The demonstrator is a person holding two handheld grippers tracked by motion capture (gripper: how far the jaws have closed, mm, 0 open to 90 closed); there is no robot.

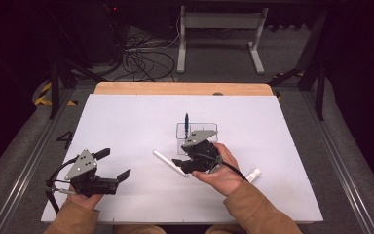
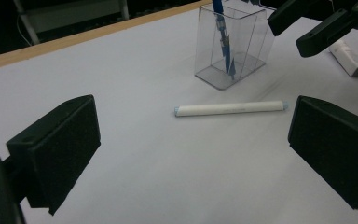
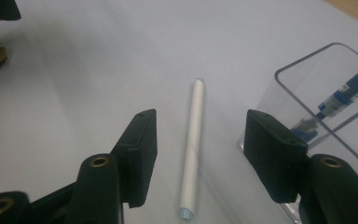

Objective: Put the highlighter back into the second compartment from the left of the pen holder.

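The right gripper [image 1: 181,163] is held low over the table [image 1: 126,117], jaws spread, with a white pen [image 3: 192,144] lying flat between them — not yet touched, as far as the right gripper view allows. The pen lies just beside a clear holder [image 2: 230,44], in which a blue pen [image 2: 223,37] stands tilted. The left gripper [image 1: 114,165] is kept well apart at the person's left, released and empty, its jaws wide. A second white pen [image 1: 253,174] lies behind the right hand [image 1: 224,170].

Judged step: the white pen is being lined up for a pinch, presumably to be dropped into the holder.

Risks noted:
- The pen is round and slick-looking — an off-centre close could roll it away or squirt it out along the table.
- One jaw sits very near the holder's wall; the light holder could be nudged or tipped and the blue pen spilled.
- A grip far from the pen's middle would let it droop and catch on the rim.

No brand, label or writing can be read; a printed band on the blue pen is too blurred to make out.
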